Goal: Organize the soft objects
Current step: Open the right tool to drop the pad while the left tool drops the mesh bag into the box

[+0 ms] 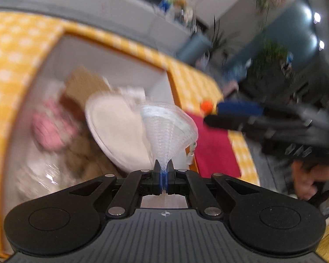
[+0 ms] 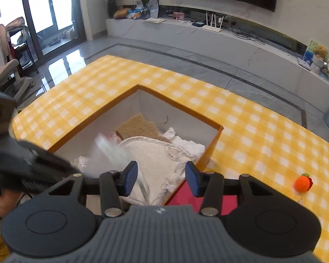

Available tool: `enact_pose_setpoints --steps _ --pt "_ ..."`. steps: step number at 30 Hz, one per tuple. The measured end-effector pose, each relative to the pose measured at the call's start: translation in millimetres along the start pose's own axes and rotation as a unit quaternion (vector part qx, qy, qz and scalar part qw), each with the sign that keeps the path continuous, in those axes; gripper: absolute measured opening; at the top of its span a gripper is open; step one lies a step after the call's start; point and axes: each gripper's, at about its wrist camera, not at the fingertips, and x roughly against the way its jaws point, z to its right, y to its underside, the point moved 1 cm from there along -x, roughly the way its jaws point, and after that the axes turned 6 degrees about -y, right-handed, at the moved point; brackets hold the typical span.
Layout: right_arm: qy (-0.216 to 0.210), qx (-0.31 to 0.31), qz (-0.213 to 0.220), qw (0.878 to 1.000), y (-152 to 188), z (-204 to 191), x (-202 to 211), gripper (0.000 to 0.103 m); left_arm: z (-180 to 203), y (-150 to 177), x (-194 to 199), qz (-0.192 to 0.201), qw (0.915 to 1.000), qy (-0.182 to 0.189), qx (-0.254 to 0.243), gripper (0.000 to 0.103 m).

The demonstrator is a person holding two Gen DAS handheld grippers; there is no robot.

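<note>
— White mesh pouf (image 1: 168, 129) is pinched tight in the left gripper (image 1: 163, 168), hanging over the orange box (image 2: 210, 151) of soft things.
— And the right gripper (image 2: 161, 178)?
— Jaws spread, holding nothing, at the box's near corner. Crocheted orange (image 2: 303, 183) lies on the checked cloth (image 2: 252, 118) at three o'clock

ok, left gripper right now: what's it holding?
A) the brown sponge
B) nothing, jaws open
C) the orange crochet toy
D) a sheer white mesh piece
D: in the left wrist view the left gripper is shut on the sheer white mesh piece, which fans out above the box; the orange crochet toy lies on the checked cloth outside the box, and the brown sponge sits inside it.
</note>
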Motion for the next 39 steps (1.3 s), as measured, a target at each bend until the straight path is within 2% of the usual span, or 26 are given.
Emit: enact_pose_setpoints --steps 5,7,9,11,13,15,17,21,27,31,33,34,35,36,38,39 --pt "-0.006 -0.008 0.001 1.000 4 5 -5 0.048 16 14 -48 -0.087 0.9945 -0.039 -0.043 0.003" --pt "-0.013 -0.010 0.001 1.000 7 5 -6 0.048 25 24 -68 -0.137 0.9852 -0.064 -0.081 0.003" --pt "-0.019 -0.012 0.001 1.000 8 5 -8 0.048 36 33 -77 -0.156 0.9781 -0.083 -0.110 0.004" --pt "-0.022 -0.013 0.001 1.000 8 6 -11 0.048 43 36 -79 -0.134 0.9772 -0.113 -0.120 0.004" --pt "-0.021 -0.016 0.000 1.000 8 8 -12 0.048 47 38 -82 -0.136 0.9729 -0.137 -0.127 0.004" --pt "-0.019 -0.020 0.000 1.000 10 9 -13 0.048 49 39 -81 -0.127 0.9716 -0.148 -0.135 0.010" --pt "-0.018 -0.022 0.001 1.000 11 11 -12 0.048 55 39 -81 -0.112 0.9684 -0.169 -0.146 0.024" --pt "-0.016 -0.031 0.003 0.999 14 14 -10 0.048 57 38 -82 -0.116 0.9630 -0.193 -0.148 0.033" --pt "-0.010 -0.038 0.010 0.999 15 16 -3 0.058 51 37 -71 -0.103 0.9683 -0.194 -0.119 0.045" --pt "-0.002 -0.034 0.009 0.999 16 13 0 0.063 47 31 -54 -0.085 0.9760 -0.181 -0.086 0.051" --pt "0.000 -0.035 0.008 0.999 17 11 1 0.063 46 29 -49 -0.075 0.9795 -0.166 -0.086 0.062" --pt "0.001 -0.034 0.009 0.999 17 11 1 0.063 47 29 -46 -0.065 0.9830 -0.146 -0.090 0.074" --pt "0.001 -0.034 0.009 0.999 18 10 2 0.064 48 28 -42 -0.046 0.9837 -0.142 -0.101 0.074" --pt "0.001 -0.034 0.010 0.999 18 10 3 0.064 52 28 -37 -0.021 0.9826 -0.141 -0.119 0.075" --pt "0.001 -0.035 0.012 0.999 20 9 4 0.064 54 29 -31 0.027 0.9775 -0.161 -0.133 0.096" --pt "0.001 -0.035 0.012 0.999 21 8 5 0.064 55 29 -30 0.041 0.9750 -0.174 -0.132 0.096"
